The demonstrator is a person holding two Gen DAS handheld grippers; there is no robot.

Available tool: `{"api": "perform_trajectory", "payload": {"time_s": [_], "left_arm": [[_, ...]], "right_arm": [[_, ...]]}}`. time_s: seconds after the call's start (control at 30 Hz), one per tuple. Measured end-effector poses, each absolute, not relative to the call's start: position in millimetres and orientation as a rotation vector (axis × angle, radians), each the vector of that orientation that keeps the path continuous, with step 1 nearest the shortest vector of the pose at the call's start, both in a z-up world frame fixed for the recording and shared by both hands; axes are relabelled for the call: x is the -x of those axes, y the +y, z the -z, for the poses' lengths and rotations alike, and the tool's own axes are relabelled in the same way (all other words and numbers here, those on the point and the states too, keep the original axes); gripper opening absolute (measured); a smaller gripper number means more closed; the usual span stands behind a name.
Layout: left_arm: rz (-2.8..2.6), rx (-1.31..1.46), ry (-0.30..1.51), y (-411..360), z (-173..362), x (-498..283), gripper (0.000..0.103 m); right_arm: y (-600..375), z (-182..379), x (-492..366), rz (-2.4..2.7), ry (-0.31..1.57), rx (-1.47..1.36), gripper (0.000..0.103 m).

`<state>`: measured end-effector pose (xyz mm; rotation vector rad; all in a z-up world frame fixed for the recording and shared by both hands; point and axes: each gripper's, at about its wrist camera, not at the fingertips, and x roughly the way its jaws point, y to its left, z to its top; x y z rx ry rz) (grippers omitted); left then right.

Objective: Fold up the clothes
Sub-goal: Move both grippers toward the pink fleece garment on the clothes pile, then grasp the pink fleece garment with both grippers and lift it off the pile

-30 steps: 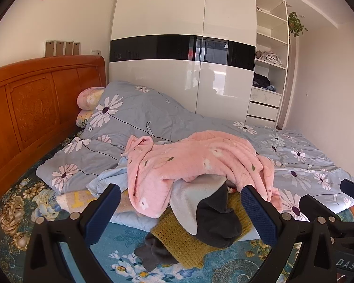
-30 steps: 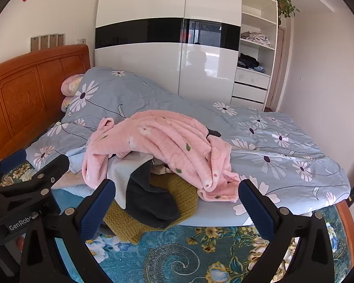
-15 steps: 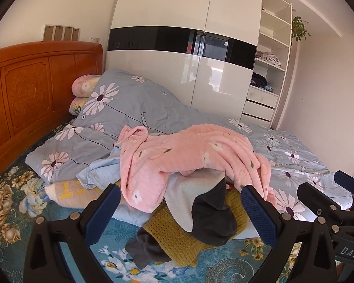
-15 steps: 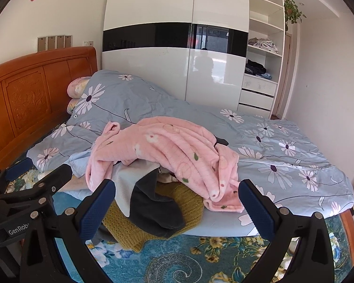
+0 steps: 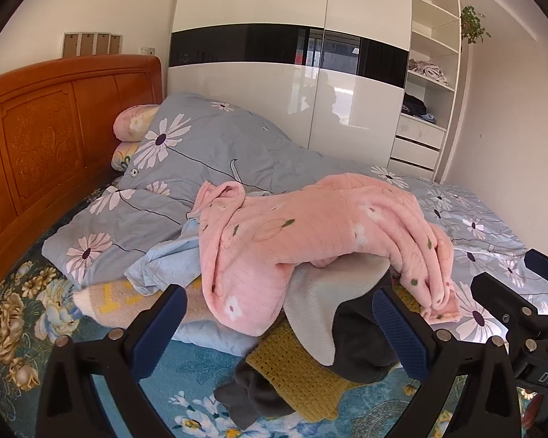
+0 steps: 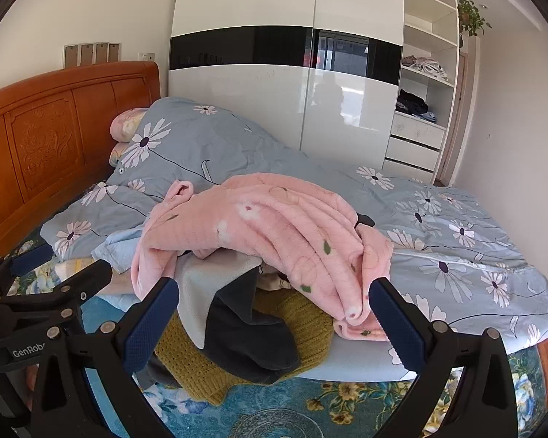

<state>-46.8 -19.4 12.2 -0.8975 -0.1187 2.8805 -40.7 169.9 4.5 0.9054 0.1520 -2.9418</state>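
Observation:
A heap of clothes lies on the bed's near side. On top sprawls a pink fleece garment [image 5: 310, 226] [image 6: 274, 226] with flower prints. Under it lie a grey-and-dark piece [image 5: 339, 314] [image 6: 237, 314], a mustard knit [image 5: 292, 376] [image 6: 307, 325], a light blue shirt [image 5: 164, 259] and a cream piece with yellow marks [image 5: 120, 299]. My left gripper [image 5: 277, 332] is open, short of the heap, nothing between its blue pads. My right gripper [image 6: 270, 321] is open too, level with the pink garment's hanging end. Each gripper shows at the edge of the other's view.
A grey daisy-print duvet [image 5: 215, 153] [image 6: 438, 226] covers the far side of the bed, over a blue floral sheet [image 5: 18, 310]. A wooden headboard [image 5: 44, 138] stands left. A white wardrobe [image 5: 292, 73] and open shelves [image 6: 420, 73] line the back wall.
Both grippers have come closer to the heap, so the clothes fill more of each view. Both stay open and nothing has been taken hold of.

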Motion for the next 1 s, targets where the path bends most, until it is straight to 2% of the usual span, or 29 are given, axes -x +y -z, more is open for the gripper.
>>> {"api": "perform_trajectory", "payload": {"time_s": [0.33,0.67,0.73,0.8,0.83,0.87,0.9,1.0], "left_arm": [[-2.861,0.942,-0.159,-31,11,86,0.103],[-2.891,0.961,-0.097,-52,28,97,0.103],[-2.897,0.971,-0.08,-58,30,97,0.103],[-2.904,0.978,-0.07,-64,31,96,0.103],[-2.908,0.979,-0.066,-67,31,96,0.103],[-2.915,0.98,-0.068,-71,31,95,0.103],[-2.921,0.98,-0.07,-75,31,94,0.103],[-2.935,1.011,-0.109,-87,31,91,0.103]], "right_arm": [[161,18,91,2.909,0.223,-1.01,0.103],[156,45,149,2.887,0.293,-1.128,0.102],[148,52,162,2.866,0.348,-1.15,0.095],[133,58,172,2.841,0.456,-1.15,0.077],[125,60,177,2.828,0.513,-1.15,0.072],[118,63,181,2.816,0.558,-1.158,0.06],[115,63,187,2.809,0.571,-1.174,0.047],[116,56,197,2.838,0.479,-1.191,0.031]]}}
